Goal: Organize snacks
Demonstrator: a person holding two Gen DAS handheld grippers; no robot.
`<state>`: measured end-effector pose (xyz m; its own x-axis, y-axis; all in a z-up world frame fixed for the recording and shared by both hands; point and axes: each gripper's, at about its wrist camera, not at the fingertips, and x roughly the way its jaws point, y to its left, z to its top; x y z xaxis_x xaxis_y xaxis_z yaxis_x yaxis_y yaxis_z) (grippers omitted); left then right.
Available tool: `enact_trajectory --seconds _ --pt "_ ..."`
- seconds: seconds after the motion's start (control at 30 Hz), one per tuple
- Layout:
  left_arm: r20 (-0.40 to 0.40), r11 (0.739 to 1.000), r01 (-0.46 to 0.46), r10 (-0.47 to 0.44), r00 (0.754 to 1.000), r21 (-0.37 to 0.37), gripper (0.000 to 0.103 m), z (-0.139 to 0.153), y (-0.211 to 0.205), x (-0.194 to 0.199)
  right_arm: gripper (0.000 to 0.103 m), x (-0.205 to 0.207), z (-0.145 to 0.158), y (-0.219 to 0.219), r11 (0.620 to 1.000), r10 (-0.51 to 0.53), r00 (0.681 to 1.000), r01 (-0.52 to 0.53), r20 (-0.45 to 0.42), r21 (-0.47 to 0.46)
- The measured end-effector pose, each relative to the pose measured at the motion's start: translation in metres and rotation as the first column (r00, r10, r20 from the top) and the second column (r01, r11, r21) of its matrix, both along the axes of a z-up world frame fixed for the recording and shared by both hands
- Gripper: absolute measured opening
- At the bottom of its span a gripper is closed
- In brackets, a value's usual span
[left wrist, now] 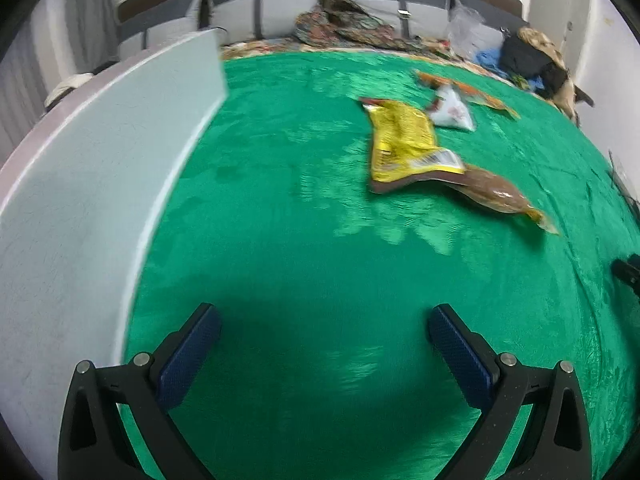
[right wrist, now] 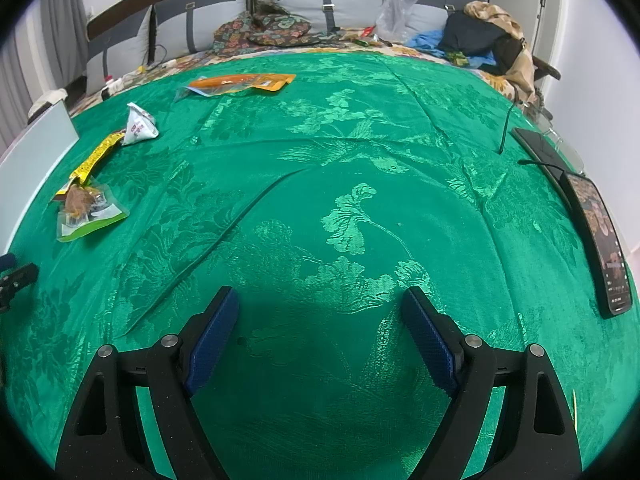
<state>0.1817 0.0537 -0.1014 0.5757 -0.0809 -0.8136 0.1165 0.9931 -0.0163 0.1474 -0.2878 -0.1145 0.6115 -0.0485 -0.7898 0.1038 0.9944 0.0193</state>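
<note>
Right now both tools hover empty above the green cloth (right wrist: 360,128): the left gripper (left wrist: 324,332) has its jaws spread wide with nothing between them, and the right gripper (right wrist: 320,316) is the same. The snacks lie well ahead of them. A yellow packet (left wrist: 404,140) rests flat, overlapping a clear pouch with brown contents (left wrist: 496,194); a small white triangular packet (left wrist: 452,110) touches its far end, and an orange packet (right wrist: 240,82) lies further back. A white box wall (left wrist: 100,168) stands at the left edge, probably the place to collect them, though I cannot see inside it.

I think the next step is a reach for the yellow packet. It is thin and slippery, so the left gripper should come low, pinch one free edge, and lift slowly, so that the pouch under it does not drag along. The phone (right wrist: 604,240) at the right should be avoided.
</note>
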Motion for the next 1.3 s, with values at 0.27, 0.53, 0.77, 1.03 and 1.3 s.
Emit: enact_trajectory --seconds 0.27,0.53,0.77,1.03,1.3 --pt "0.002 1.0 -0.017 0.017 1.0 0.006 0.103 -0.001 0.0 0.001 0.091 0.0 0.0 0.008 1.0 0.029 1.0 -0.029 -0.009 -0.005" --pt "0.001 1.0 -0.019 0.019 1.0 0.006 0.103 0.0 0.001 0.001 0.089 0.061 0.055 0.103 0.876 0.456 0.889 -0.456 0.042 0.159" --pt "0.001 1.0 -0.019 0.019 1.0 0.005 0.103 0.0 0.001 0.001 0.086 0.113 0.023 0.226 0.737 0.667 0.728 -0.676 -0.159 -0.008" --pt "0.0 1.0 -0.02 0.02 1.0 0.006 0.103 0.001 0.001 0.001 0.044 0.105 0.029 0.203 0.796 0.598 0.783 -0.605 -0.171 0.012" --pt "0.0 1.0 -0.02 0.02 1.0 0.005 0.103 0.001 0.001 0.002 0.045 0.069 0.024 0.072 0.791 0.455 0.875 -0.312 -0.166 0.527"
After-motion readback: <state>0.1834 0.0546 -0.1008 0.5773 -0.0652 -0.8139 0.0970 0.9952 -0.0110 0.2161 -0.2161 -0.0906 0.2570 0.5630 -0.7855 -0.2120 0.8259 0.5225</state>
